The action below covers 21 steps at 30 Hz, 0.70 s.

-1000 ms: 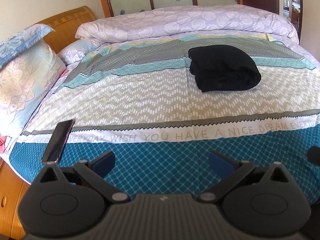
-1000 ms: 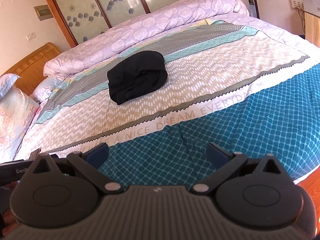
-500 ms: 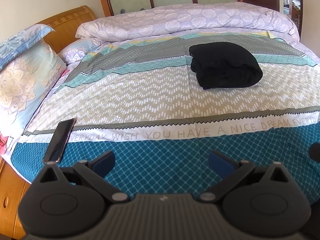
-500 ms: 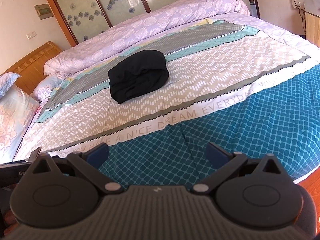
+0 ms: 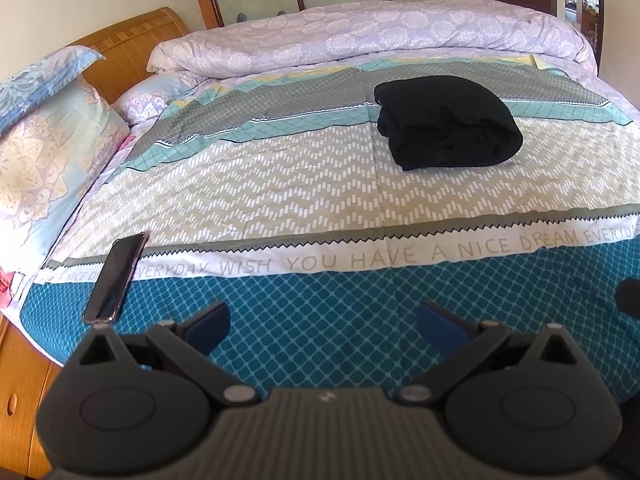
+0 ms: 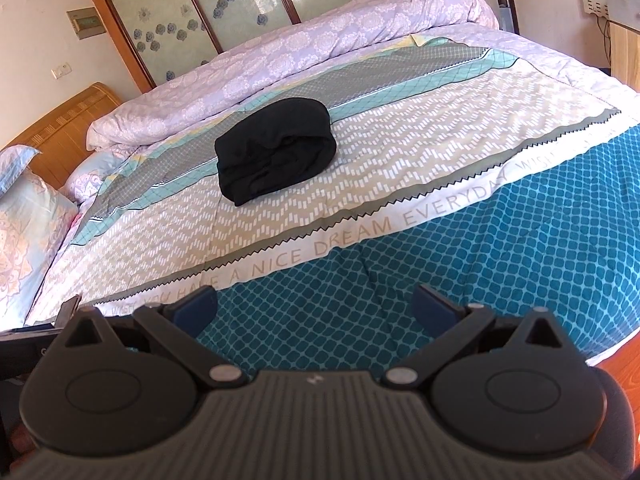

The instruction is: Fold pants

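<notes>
Your left gripper [image 5: 322, 322] and right gripper [image 6: 314, 306] hover spread wide, empty, above the patterned bedspread [image 5: 280, 184]; folded black pants [image 5: 446, 122] lie far, purple rolled duvet [image 5: 360, 40] beyond.

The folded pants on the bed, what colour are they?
Plain black, no visible pattern. The pants show best in the left wrist view.

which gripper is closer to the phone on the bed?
Left. The phone lies just ahead and left of the open left gripper. From the open right gripper, only a phone corner shows at far left, beyond the left gripper.
</notes>
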Tool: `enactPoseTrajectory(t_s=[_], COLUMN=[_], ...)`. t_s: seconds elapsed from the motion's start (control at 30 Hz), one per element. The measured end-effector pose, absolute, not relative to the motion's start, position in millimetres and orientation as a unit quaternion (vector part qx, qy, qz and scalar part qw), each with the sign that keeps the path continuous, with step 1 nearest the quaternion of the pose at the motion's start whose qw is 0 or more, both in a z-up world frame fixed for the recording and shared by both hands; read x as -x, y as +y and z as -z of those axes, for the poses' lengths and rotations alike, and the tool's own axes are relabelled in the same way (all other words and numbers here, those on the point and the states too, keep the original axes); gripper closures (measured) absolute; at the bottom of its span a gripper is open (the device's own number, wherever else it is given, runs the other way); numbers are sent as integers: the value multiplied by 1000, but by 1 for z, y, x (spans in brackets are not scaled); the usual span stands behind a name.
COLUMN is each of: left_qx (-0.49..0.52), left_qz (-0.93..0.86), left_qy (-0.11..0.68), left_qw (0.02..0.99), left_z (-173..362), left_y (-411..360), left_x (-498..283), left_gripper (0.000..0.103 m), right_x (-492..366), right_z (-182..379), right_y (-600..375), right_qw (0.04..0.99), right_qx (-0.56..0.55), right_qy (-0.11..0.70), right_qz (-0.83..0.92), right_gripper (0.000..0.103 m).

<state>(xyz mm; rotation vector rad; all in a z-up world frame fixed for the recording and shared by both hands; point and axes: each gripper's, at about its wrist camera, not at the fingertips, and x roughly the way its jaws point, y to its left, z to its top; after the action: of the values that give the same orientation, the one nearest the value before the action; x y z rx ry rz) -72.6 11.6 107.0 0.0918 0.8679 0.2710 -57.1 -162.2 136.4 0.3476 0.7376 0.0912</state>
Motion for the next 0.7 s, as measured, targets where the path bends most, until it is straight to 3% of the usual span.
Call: enactPoseTrajectory(t_s=[0.7], left_qx=[-49], left_qz=[-137], left_qy=[433], left_qw=[890], left_z=[-100], left_y=[13], left_x=[71], left_gripper=[0], right_x=[58], right_z=[-132], right_y=[-163], right_qw=[913], right_qx=[-175], right_qy=[366], right_qz=[-40], right_gripper=[0])
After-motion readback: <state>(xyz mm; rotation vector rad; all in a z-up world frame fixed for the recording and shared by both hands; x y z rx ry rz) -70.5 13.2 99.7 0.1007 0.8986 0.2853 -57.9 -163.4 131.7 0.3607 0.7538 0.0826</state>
